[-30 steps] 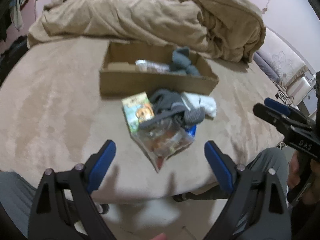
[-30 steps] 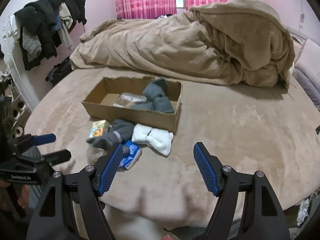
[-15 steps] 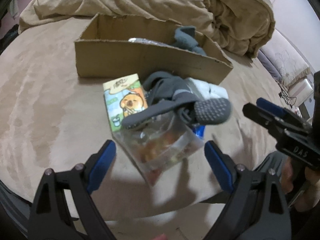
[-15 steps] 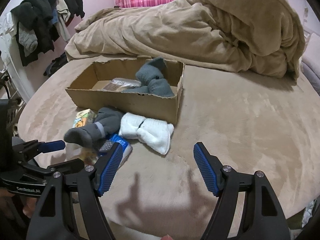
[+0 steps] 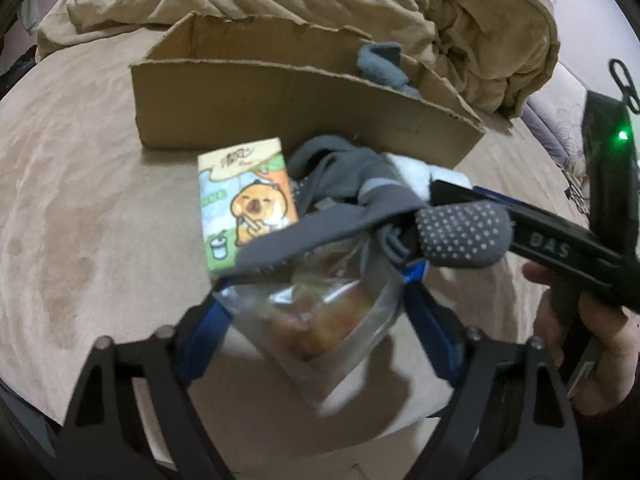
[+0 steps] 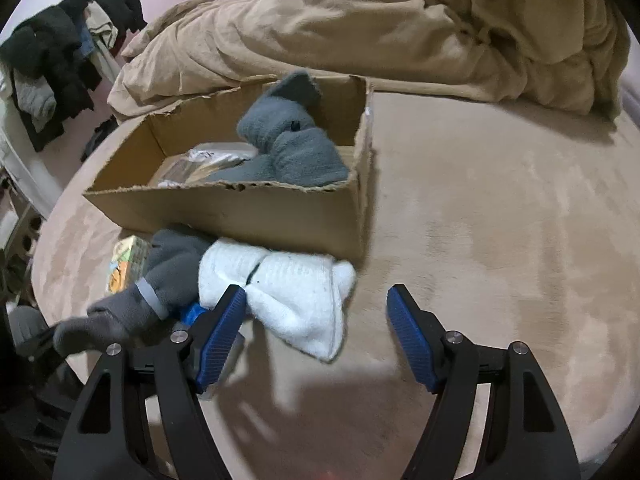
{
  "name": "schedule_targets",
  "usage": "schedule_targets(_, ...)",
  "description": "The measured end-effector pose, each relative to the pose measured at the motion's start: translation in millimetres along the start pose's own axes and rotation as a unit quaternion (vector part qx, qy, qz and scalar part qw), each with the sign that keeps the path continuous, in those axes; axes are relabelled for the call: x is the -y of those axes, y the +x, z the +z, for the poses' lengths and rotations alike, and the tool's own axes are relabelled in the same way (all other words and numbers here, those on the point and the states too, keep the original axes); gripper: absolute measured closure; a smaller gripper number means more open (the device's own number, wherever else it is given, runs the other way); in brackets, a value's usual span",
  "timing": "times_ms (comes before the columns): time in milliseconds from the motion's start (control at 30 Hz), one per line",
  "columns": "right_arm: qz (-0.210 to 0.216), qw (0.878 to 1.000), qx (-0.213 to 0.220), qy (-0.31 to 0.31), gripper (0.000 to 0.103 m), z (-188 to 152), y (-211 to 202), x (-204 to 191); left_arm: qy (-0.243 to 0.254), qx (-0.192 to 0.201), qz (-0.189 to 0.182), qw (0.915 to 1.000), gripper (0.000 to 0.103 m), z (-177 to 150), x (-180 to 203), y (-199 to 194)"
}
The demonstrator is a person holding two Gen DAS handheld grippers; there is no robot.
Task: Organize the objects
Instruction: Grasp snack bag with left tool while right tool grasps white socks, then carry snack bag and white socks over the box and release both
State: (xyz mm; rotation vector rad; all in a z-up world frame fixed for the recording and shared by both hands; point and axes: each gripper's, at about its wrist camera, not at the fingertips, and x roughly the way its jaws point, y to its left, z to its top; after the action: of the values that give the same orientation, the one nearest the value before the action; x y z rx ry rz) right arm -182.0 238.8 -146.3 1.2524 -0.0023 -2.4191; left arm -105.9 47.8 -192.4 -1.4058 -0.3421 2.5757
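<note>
A cardboard box (image 5: 280, 100) stands on the bed; in the right wrist view (image 6: 256, 208) it holds a grey-blue sock pair (image 6: 288, 148) and a clear packet (image 6: 208, 160). In front lie a cartoon tissue pack (image 5: 244, 204), a dark grey grip sock (image 5: 360, 208), a white sock pair (image 6: 288, 292) and a clear snack bag (image 5: 320, 316). My left gripper (image 5: 316, 320) is open, its fingers on either side of the snack bag. My right gripper (image 6: 316, 332) is open just before the white socks; it also shows in the left wrist view (image 5: 532, 236).
A rumpled tan duvet (image 6: 400, 28) is heaped behind the box. Clothes hang on a rack (image 6: 60, 64) at the far left. The tan bed cover (image 6: 500, 220) stretches bare to the right of the box. The bed's front edge lies just under both grippers.
Both grippers have moved forward and down toward the pile. The left one's fingers now straddle the snack bag; the right one has come up close to the white socks.
</note>
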Motion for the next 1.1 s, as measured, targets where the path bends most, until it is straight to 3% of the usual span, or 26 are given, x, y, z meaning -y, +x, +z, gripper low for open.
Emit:
schedule_targets(67, 0.002, 1.000, 0.000, -0.005, 0.030, 0.2, 2.4, -3.0, 0.004, 0.001, -0.003, 1.0000, 0.030, -0.1, 1.4, -1.7)
schedule_targets(167, 0.025, 1.000, -0.009, -0.009, 0.052, -0.1, 5.7, -6.1, 0.016, 0.006, -0.005, 0.9998, 0.039, -0.7, 5.5, -6.4)
schedule_targets(433, 0.028, 0.999, -0.007, -0.019, 0.079, -3.2, -4.7, -12.7, 0.022, 0.019, -0.003, 0.9996, 0.049, -5.2, 5.9, -25.7)
schedule_targets(600, 0.013, 1.000, 0.007, -0.025, 0.084, -5.6, -20.4, -17.5, 0.020, 0.032, 0.005, 0.9993, 0.050, -6.8, 2.9, -39.5)
schedule_targets(1100, -0.009, 0.997, 0.062, -0.049, 0.084, -11.1, -115.4, -35.9, 0.025, 0.089, 0.031, 0.9952, 0.050, -0.9, -5.7, -124.0)
